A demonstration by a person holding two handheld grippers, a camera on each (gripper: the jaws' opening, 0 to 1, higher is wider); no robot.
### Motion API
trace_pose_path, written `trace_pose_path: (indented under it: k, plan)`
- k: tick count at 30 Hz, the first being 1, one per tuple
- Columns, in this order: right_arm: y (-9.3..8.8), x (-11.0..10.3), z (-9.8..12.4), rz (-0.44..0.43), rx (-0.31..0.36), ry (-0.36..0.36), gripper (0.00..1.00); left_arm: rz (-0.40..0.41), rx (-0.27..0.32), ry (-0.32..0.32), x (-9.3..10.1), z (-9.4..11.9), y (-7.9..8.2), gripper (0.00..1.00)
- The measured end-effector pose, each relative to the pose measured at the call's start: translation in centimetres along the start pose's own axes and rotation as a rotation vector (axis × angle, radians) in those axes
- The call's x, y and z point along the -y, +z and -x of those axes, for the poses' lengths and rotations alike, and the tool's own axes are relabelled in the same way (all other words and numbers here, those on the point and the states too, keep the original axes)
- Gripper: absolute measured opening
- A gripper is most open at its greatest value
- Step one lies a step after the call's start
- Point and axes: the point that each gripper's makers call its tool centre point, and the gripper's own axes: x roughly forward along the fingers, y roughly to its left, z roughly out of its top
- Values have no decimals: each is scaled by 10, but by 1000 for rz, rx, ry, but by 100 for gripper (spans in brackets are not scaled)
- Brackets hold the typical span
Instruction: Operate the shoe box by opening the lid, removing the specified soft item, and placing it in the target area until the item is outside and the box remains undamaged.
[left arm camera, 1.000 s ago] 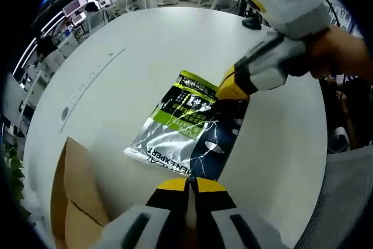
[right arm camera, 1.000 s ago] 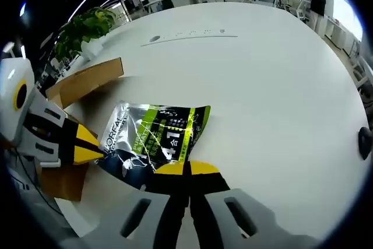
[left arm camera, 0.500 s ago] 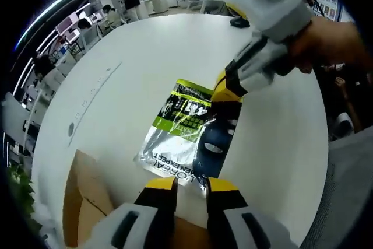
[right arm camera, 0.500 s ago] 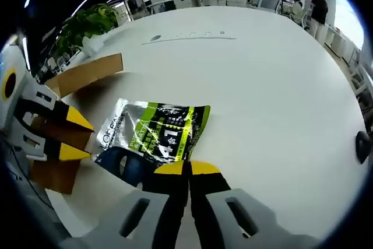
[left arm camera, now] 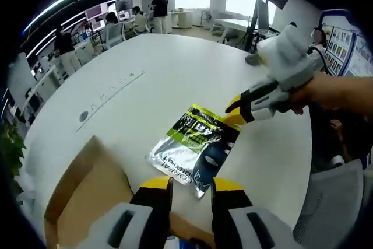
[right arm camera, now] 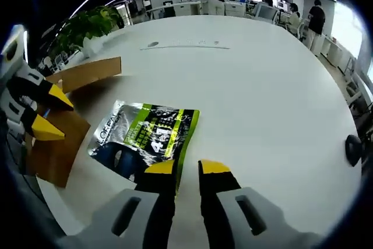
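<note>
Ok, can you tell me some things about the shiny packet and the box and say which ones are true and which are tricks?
1. The shiny packet lies flat on the white table. True.
2. The right gripper is squeezing the packet. False: its jaws are open, with a gap between them, right at the packet's edge.
3. The cardboard box sits beside the packet on the table. True.
4. The packet is plain red. False: it is silver, green and dark blue.
5. The left gripper has its jaws shut tight. False: they stand apart.
</note>
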Motion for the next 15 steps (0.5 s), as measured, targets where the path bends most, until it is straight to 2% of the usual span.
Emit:
trace_pose_path:
  k: [4, 10, 15]
  plan:
    - [0, -4, 11, 17, 17, 7, 16, 58, 25, -12, 3, 10, -1, 28]
    - [1, -13, 29, 52, 38, 25, 21, 94, 75, -16, 4, 25, -1, 29]
    - [4, -27, 45, 51, 63, 51, 23, 137, 96, -9, 0, 37, -7, 29]
